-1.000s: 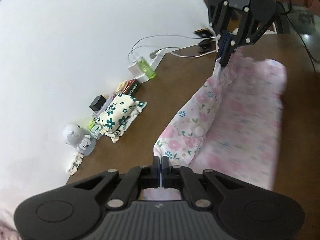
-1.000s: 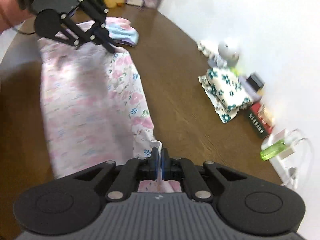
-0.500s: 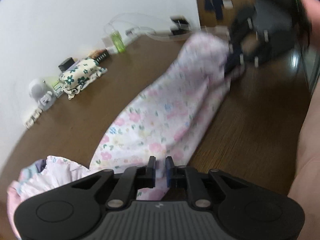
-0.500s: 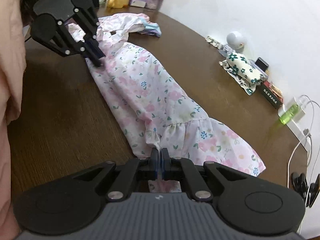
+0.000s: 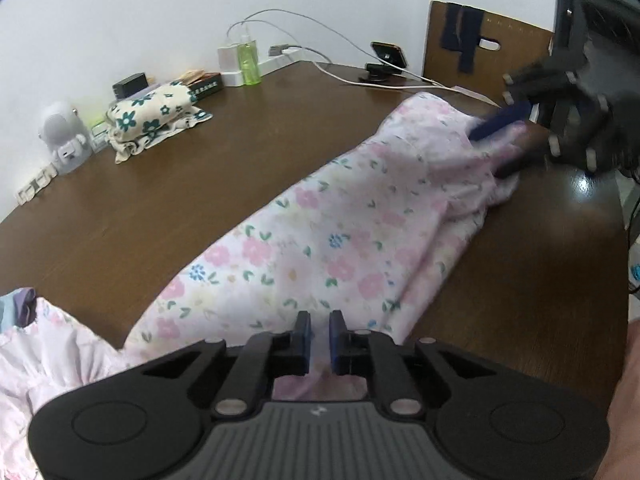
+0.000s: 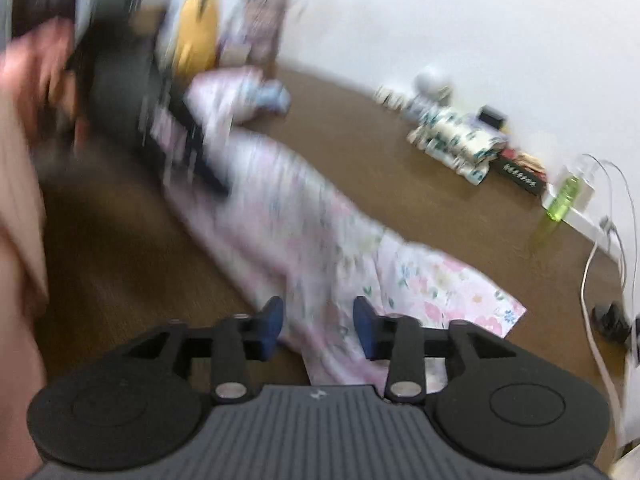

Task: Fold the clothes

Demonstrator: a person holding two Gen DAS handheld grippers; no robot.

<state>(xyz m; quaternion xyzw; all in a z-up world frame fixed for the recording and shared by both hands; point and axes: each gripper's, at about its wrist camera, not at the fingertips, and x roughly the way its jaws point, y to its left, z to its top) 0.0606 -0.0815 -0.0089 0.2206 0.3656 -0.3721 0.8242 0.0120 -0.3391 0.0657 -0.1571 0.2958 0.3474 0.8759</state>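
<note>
A pink floral garment (image 5: 320,232) lies stretched in a long strip across the brown table (image 5: 160,200). My left gripper (image 5: 320,336) stands open by a narrow gap over the garment's near end, with cloth showing below the gap. At the far end my right gripper (image 5: 496,148), blurred, is open, its fingers either side of the bunched cloth. In the right wrist view the right gripper (image 6: 319,326) is wide open above the garment (image 6: 296,224). The left gripper (image 6: 200,160) is a dark blur at the other end.
A folded cream cloth with green flowers (image 5: 150,114), a white round device (image 5: 60,128), a green bottle (image 5: 248,58), cables and a phone on a stand (image 5: 386,54) line the table's back edge. More pale clothes (image 5: 48,344) lie at the left. A chair back (image 5: 488,40) stands behind.
Both grippers have let go of the garment: they were shut on its ends a second ago and now stand open. The garment went from held up to lying on the table.
</note>
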